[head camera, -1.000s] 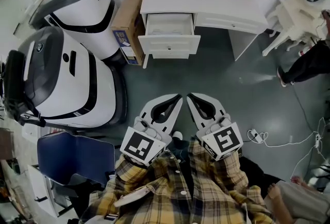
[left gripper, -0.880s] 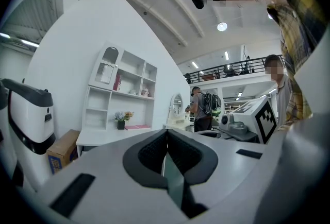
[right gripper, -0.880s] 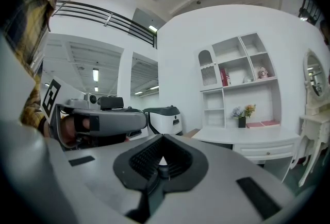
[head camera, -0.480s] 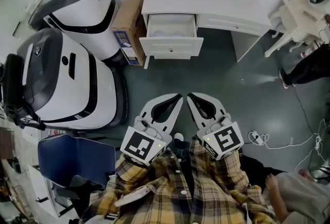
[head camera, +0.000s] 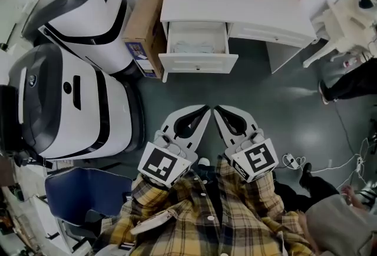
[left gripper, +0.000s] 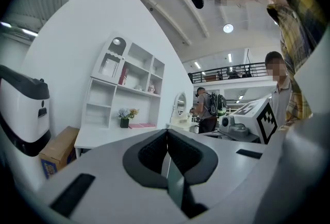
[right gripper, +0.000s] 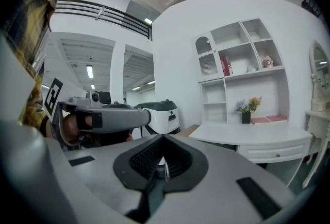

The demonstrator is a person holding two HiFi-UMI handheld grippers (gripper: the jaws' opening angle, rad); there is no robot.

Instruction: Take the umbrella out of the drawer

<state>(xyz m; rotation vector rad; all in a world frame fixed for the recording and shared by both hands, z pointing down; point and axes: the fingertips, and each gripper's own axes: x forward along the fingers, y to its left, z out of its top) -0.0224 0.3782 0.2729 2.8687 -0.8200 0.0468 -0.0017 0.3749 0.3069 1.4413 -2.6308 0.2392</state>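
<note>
You're holding L claw [head camera: 204,110] & R claw [head camera: 216,110] pressed together, empty, well apart from open drawer [head camera: 198,63] under table [head camera: 235,5]. Pale bundle, prob. umbrella [head camera: 193,47], lying inside. Be spreading one claw before reaching in.

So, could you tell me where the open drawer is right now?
In the head view the open drawer sits at top centre. It is pulled out of the white desk at its picture-left end, just right of the cardboard box.
</note>
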